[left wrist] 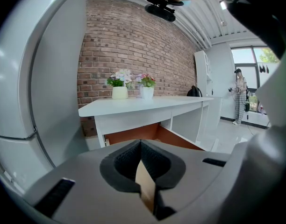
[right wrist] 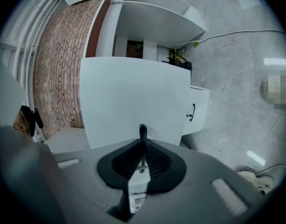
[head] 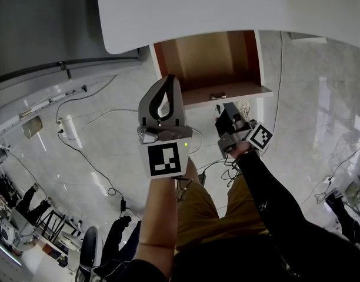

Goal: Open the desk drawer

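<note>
The desk drawer (head: 210,60) stands pulled out from under the white desktop (head: 239,7), its brown wooden inside showing and its white front (head: 227,91) nearest me. My right gripper (head: 221,111) reaches up to that front. In the right gripper view my right gripper (right wrist: 142,140) is shut on the thin dark drawer handle (right wrist: 142,130), which sticks out past the tips against the white front (right wrist: 133,92). My left gripper (head: 169,79) hangs left of the drawer, shut and empty. In the left gripper view my left gripper (left wrist: 140,143) points at the desk (left wrist: 147,107) and the open drawer (left wrist: 154,133).
Cables and a power strip (head: 66,128) lie on the pale floor at the left. Two flower pots (left wrist: 119,91) stand on the desk before a brick wall. A large white appliance (left wrist: 35,78) is close on the left. A person (left wrist: 239,99) stands far right. A lower cabinet handle (right wrist: 191,112) shows.
</note>
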